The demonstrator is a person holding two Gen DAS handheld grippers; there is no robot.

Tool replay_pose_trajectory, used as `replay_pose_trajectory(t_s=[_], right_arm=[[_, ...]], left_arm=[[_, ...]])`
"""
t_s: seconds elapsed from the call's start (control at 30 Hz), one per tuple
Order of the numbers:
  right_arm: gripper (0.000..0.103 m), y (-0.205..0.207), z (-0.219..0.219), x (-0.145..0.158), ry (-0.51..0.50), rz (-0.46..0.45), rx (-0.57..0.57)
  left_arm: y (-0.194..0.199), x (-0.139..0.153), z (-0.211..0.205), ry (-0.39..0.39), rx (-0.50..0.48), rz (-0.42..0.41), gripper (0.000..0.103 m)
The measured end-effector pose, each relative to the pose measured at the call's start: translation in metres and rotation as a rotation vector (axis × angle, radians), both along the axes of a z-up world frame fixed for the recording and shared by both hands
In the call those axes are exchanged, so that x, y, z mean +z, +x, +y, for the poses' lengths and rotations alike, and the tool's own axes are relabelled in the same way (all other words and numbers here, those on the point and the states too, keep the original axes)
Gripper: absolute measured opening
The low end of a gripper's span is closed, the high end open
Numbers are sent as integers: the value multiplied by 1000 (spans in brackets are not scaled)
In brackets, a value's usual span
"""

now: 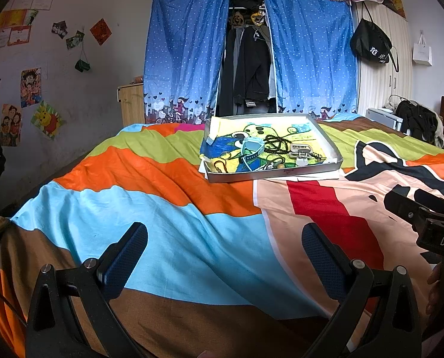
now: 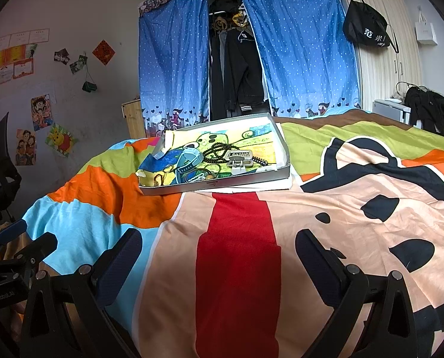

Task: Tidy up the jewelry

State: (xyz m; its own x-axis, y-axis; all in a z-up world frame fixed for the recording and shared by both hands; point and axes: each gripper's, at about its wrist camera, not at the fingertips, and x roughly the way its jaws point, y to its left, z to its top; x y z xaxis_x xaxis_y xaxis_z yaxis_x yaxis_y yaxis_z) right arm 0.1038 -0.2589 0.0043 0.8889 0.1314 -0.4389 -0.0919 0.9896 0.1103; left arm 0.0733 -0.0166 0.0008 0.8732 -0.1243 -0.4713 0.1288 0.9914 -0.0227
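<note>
- Left gripper [image 1: 224,256]: jaws spread wide, nothing between them, over the bed [image 1: 168,238] near its front edge. Pads dark blue, textured; arms black with round metal pins.
- Right gripper [image 2: 219,259]: same build, jaws spread wide, nothing between them, over the red stripe of the bedspread.
- Left view only: the right gripper's black body pokes in at the right edge, and part of a hand [image 1: 433,286] shows at lower right.
- Right view only: the left gripper's body with one blue pad at lower left, plus a black mesh chair [image 2: 1,161] by the wall.
- One tray [image 1: 274,174]: shallow, rectangular, grey, thin walls, lying on the bed well ahead of both grippers. A cartoon-print liner in yellow, green and blue covers its floor. White sheets stick out under its near edge.
- Jewelry is all in the tray, heaped toward the near middle:
  - one blue watch [image 1: 251,147], pale plastic case, dark dotted strap
  - one string of dark beads [image 1: 277,143], coiled, touching the watch
  - one silver clasp [image 1: 301,152], metal, blocky, right of the beads
  - smaller bits at the near wall, too small to tell.
- Bedspread: soft cloth, wrinkled, bands of orange, green, light blue and brown, a large cartoon face on the right side.
- Behind the bed: two blue dotted curtains [image 1: 186,53], parted, dark clothes hanging between.
- One black bag [image 1: 371,43] hangs on the pale wardrobe.
</note>
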Motion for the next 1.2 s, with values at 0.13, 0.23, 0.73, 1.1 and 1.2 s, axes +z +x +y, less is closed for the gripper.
replay_pose_trajectory(t_s=[0.13, 0.23, 0.73, 1.1, 1.2], right_arm=[[103, 0, 0, 0, 0, 0, 0], [103, 0, 0, 0, 0, 1, 0], [103, 1, 0, 1, 2, 5, -1], [103, 0, 1, 2, 2, 7, 2], [103, 0, 1, 1, 3, 8, 1]], left_arm=[[1, 0, 0, 1, 0, -2, 101], [1, 1, 0, 1, -1, -3, 101], [3, 2, 0, -23, -26, 20, 101], [2, 6, 5, -19, 29, 11, 101], [3, 4, 8, -23, 40, 16, 101]])
